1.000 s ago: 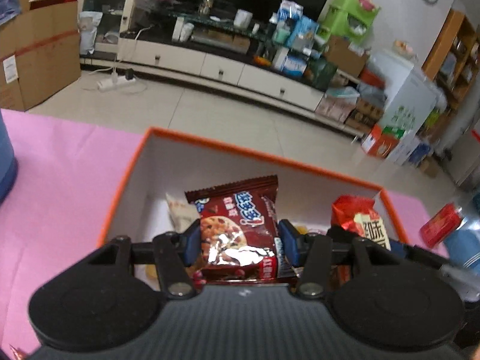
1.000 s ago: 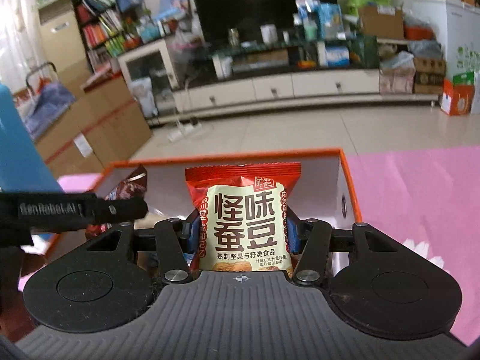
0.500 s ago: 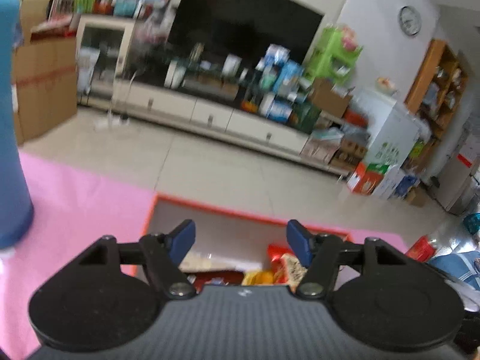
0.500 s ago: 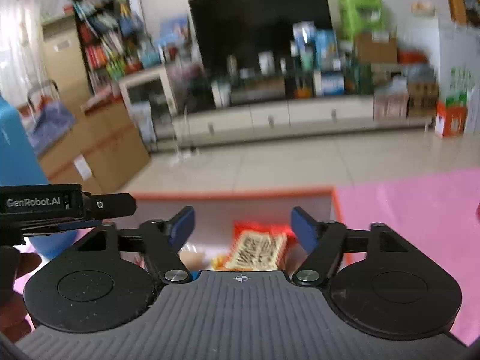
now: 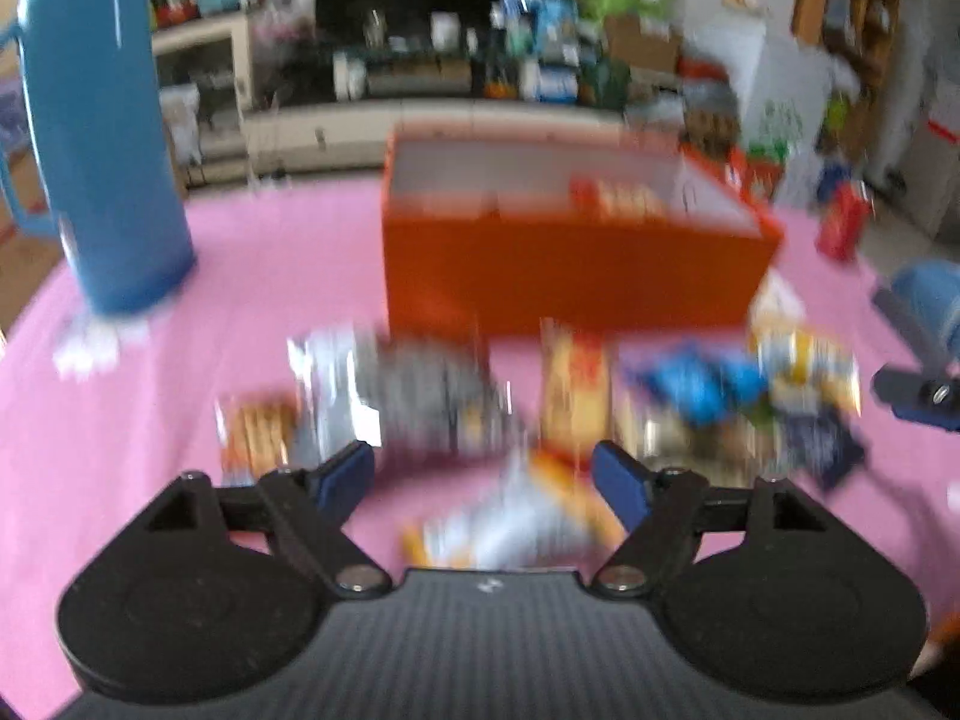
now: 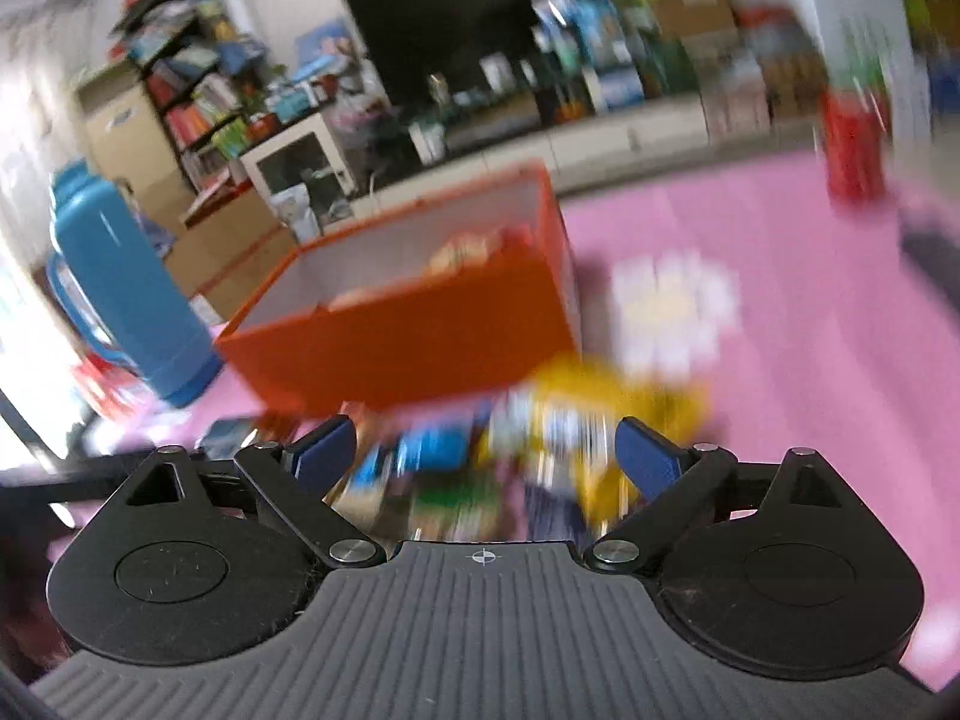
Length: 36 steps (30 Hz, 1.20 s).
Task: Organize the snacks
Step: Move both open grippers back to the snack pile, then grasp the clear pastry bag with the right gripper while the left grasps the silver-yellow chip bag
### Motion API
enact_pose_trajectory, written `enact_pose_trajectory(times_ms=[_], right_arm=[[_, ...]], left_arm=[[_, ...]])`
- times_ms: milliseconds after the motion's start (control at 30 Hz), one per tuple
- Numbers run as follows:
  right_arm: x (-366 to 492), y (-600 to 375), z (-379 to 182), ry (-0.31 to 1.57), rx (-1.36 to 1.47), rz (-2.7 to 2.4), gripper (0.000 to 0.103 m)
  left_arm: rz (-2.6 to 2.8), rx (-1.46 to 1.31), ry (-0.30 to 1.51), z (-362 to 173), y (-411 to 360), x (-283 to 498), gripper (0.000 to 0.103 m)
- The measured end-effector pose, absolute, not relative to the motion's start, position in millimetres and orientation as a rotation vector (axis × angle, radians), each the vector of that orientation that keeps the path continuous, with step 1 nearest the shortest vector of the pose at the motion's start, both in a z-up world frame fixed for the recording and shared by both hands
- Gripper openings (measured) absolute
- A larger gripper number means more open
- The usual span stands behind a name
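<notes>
Left gripper [image 5: 483, 477] and right gripper [image 6: 486, 450] both had jaws just opening, spread wide, gripping nothing. Loose snack packets [image 5: 570, 402] lay scattered on the pink cloth [image 5: 150, 360] beneath them, too blurred to identify. Orange box [image 5: 564, 276] stood just beyond, apparently holding some packets.

My left wrist camera looks down its fingers across the pink cloth [image 5: 180, 300] at the orange box [image 5: 570, 276], squarely. My right wrist camera sees that box [image 6: 408, 348] obliquely from the right. Both share the blue flask [image 5: 102, 138] [image 6: 114, 288] and the snack pile [image 5: 690, 396] [image 6: 540, 438].
</notes>
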State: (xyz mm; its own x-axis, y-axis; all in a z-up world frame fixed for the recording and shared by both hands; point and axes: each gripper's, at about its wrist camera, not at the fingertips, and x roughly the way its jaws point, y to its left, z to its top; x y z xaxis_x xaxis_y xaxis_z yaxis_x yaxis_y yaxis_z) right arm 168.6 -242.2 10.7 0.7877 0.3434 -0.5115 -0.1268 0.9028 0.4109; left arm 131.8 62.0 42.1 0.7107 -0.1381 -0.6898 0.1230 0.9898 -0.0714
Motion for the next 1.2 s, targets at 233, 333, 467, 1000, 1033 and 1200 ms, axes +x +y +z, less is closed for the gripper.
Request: enact_pose_trajectory(times_ms=[233,333,467,1000,1033,1200], right_arm=[[140,-254,-10,0.638,0.397,0.236,0.084],[145,-255,-13,0.655,0.399,0.233,0.084],[153,-244,-16,0.696,0.405,0.295,0.084],[148,-245,-8,0.669,0.396,0.3,0.087],[148,-246,-8,0.667,0.396,0.299,0.087],[144,-255,-7,0.653,0.41,0.291,0.087]], left_arm=[[-0.16,0.192,0.763,25,53,123,0.077],[-0.136,0.221,0.776,20,50,132,0.077],[-0.2,0.233,0.816,12,45,140,0.077],[-0.177,0.329,0.817,7,-11,120,0.077],[-0.176,0.328,0.814,7,-15,118,0.077],[-0.242,0.293,0.802,6,-47,105,0.077]])
